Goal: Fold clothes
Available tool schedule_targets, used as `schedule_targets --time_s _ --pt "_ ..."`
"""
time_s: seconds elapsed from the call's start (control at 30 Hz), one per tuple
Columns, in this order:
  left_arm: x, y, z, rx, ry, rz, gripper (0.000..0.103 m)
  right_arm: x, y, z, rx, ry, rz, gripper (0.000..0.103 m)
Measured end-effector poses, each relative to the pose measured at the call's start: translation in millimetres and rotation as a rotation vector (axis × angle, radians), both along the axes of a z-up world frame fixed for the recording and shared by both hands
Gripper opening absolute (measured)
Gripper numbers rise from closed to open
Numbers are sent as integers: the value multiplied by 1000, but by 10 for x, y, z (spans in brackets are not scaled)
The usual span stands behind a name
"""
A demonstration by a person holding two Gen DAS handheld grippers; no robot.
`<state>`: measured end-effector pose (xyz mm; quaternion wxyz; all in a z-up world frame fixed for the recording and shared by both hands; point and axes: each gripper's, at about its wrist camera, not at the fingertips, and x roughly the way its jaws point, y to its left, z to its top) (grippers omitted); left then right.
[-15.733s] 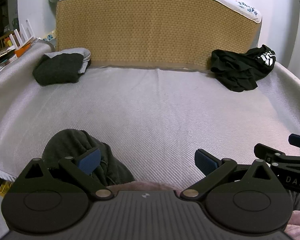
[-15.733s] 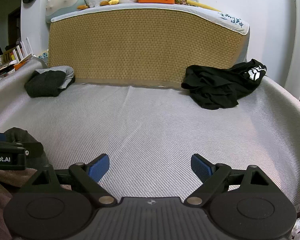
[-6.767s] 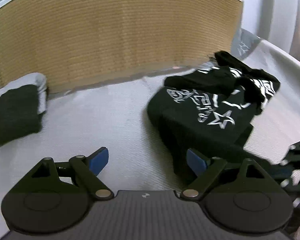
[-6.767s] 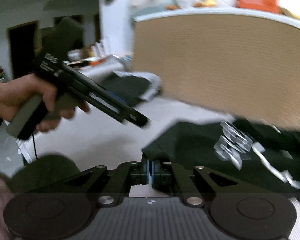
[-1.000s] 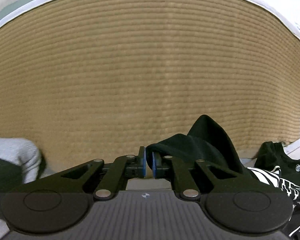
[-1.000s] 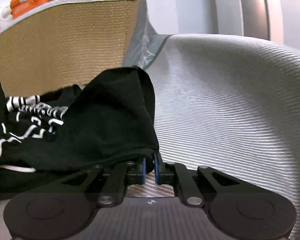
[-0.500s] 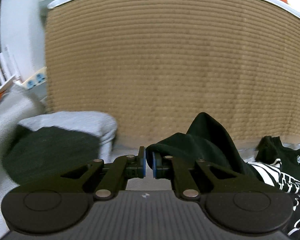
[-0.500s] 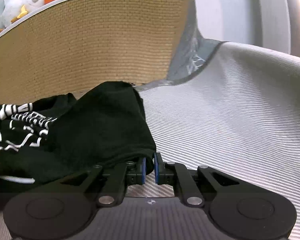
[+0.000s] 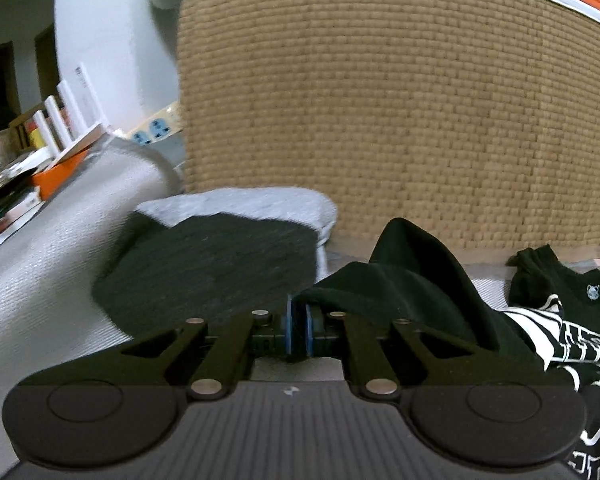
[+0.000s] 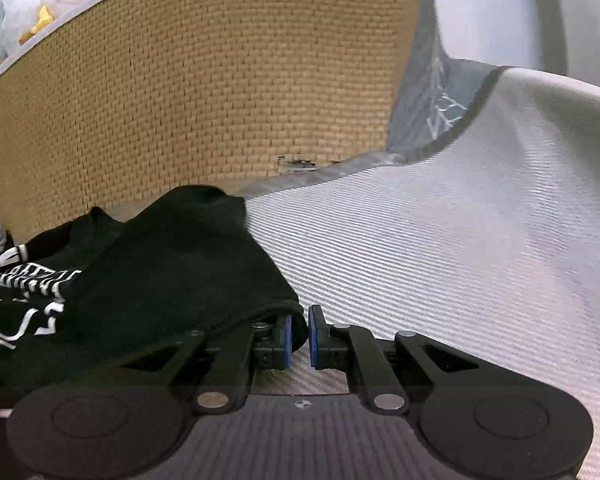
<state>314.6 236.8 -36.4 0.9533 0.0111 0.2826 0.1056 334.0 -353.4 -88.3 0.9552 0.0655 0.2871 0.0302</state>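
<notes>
We work over the grey mattress, with the woven headboard close ahead, and the black printed shirt lies on the mattress between the two grippers, bunched along its upper edge. The largest risk, in our judgement, is the folded stack of dark and grey garments just beside the left gripper: if the shirt edge is carried further that way, it may drag across the stack and undo folds already made. The next risk is uneven tension. We hold one part of the shirt edge clenched in the left gripper and another part pinched in the right gripper; if either hand pulls harder, the shirt will spread skewed and the printed lettering will end off-centre in the fold. A smaller risk is the grip itself. In the right wrist view only a thin fold of fabric sits between the blue pads, near their tips, with a narrow gap showing below it, so a sharp tug could slip the fabric free. Finally, the raised hump of fabric beside the left gripper may trap a crease if we lay it flat without shaking it out.
</notes>
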Motion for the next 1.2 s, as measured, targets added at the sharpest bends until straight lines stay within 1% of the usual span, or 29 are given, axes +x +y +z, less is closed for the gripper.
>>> schedule_targets --time_s 0.17,0.3,0.37,0.4,0.43,0.47,0.53,0.57,0.63,0.7,0.77,0.83,0.87,0.93,0.97,1.07,1.2 --pt "-197 304 -84 -12 9 48 10 329 189 16 -24 0 32 10" --pt "-363 509 -223 -10 51 60 10 558 348 24 -39 10 39 10" --pt "-420 568 -302 -12 80 50 10 627 408 7 -48 19 44 10" --pt "-427 598 -366 -20 112 37 11 638 430 -2 -54 28 45 10" --pt "-429 604 -430 -14 148 21 11 633 446 -9 -60 34 47 10" --pt "-441 581 -486 8 172 -1 11 629 461 -17 -65 40 49 10" --pt "-469 528 -574 35 204 -41 11 595 450 -19 -56 52 58 10" --pt "-482 518 -605 34 212 -48 12 568 432 -15 -49 57 63 11" --pt "-497 544 -641 8 230 -43 13 500 389 8 -60 66 74 14" --pt "-520 576 -664 -12 245 -37 16 433 360 34 -77 78 93 14" --pt "-570 604 -663 -12 248 -35 19 346 353 72 -99 74 104 14" --pt "-640 645 -647 -22 246 -21 24 259 347 110 -122 69 114 14" --pt "-682 657 -635 -27 244 -14 24 218 346 133 -124 67 118 14" --pt "-763 668 -610 -32 237 -9 26 143 358 189 -95 62 122 14" --pt "-801 654 -596 -34 230 -16 26 103 384 212 -83 58 126 15" --pt "-891 555 -560 -75 206 -52 28 -32 572 252 -56 42 158 18" --pt "-977 237 -527 -96 196 -119 30 -211 979 262 -35 18 237 19"
